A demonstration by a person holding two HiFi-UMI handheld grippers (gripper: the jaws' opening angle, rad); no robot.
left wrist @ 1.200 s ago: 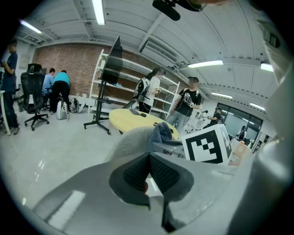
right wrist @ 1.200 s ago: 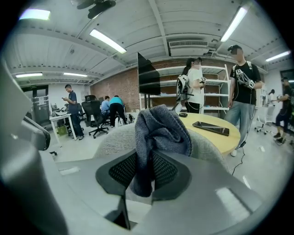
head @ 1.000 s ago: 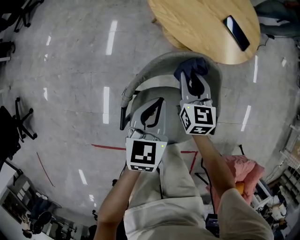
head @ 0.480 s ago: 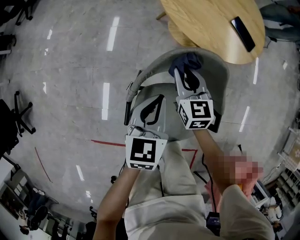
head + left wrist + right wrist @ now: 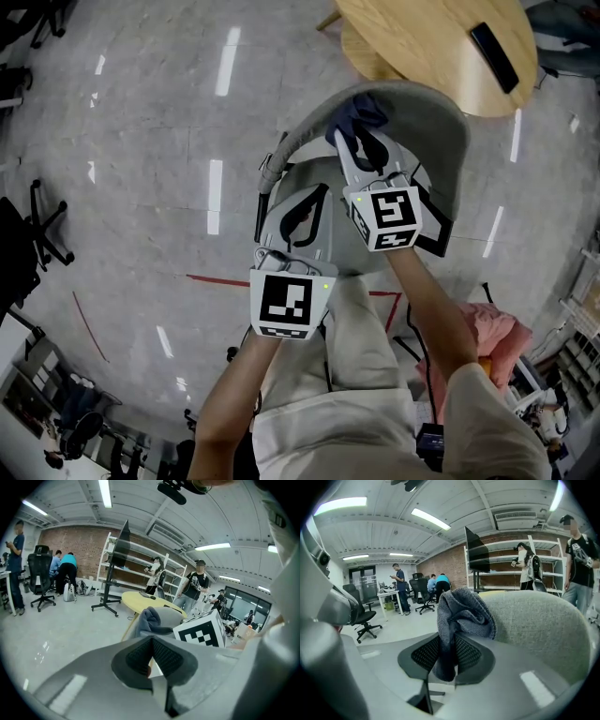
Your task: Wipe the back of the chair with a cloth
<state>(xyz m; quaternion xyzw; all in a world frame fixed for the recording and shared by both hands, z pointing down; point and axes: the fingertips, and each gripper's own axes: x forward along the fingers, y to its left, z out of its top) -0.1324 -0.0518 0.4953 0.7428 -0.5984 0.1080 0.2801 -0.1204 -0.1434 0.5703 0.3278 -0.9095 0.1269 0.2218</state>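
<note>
Grey polished floor [image 5: 141,141] underfoot, and I record my right gripper [image 5: 361,145] clamped on the blue-grey cloth [image 5: 356,114], which sits ahead of its tips against the chair [image 5: 445,141] back's upper rim, while my left gripper [image 5: 302,214], jaws closed on nothing, hangs just beside it, nearer me.

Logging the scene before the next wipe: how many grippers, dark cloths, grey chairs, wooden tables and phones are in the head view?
Grippers: 2 (left gripper, right gripper)
Dark cloth: 1
Grey chair: 1
Wooden table: 1
Phone: 1
Total: 6
</note>
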